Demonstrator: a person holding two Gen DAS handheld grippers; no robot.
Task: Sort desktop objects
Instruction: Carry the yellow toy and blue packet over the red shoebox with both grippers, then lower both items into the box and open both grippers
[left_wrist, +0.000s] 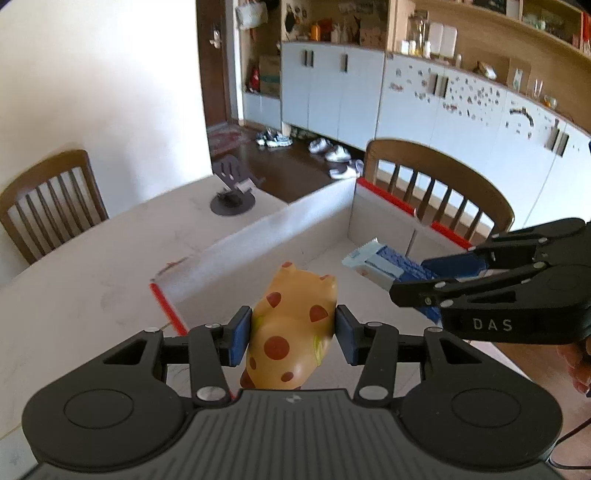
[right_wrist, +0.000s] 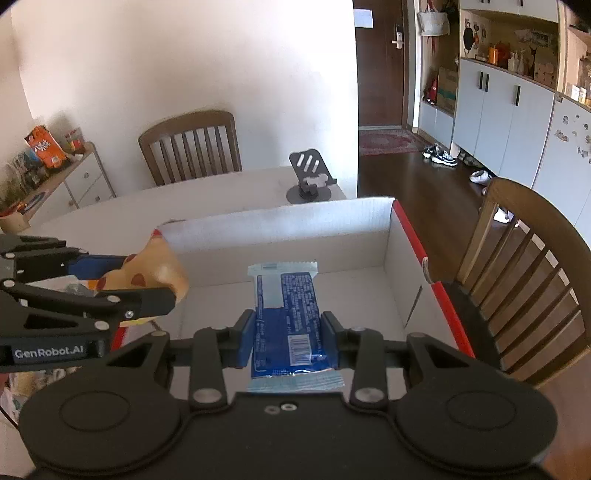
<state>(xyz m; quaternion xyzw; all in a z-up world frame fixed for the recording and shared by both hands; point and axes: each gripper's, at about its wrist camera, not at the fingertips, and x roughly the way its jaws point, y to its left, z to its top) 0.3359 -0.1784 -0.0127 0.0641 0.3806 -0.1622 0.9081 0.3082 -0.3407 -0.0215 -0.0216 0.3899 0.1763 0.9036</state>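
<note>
My left gripper (left_wrist: 291, 336) is shut on a yellow toy animal with red spots (left_wrist: 291, 328) and holds it over the near left edge of a white cardboard box with red rims (left_wrist: 314, 214). My right gripper (right_wrist: 290, 334) is shut on a blue snack packet (right_wrist: 291, 314) and holds it over the inside of the box (right_wrist: 369, 240). In the left wrist view the right gripper (left_wrist: 417, 284) shows at the right with the packet (left_wrist: 384, 264). In the right wrist view the left gripper (right_wrist: 147, 280) shows at the left with the toy (right_wrist: 159, 269).
A dark phone stand (left_wrist: 232, 192) stands on the pale table (left_wrist: 92, 280) beyond the box; it also shows in the right wrist view (right_wrist: 310, 177). Wooden chairs stand at the far left (left_wrist: 48, 203) and behind the box (left_wrist: 436, 184). Some clutter lies at the table's left (right_wrist: 22, 384).
</note>
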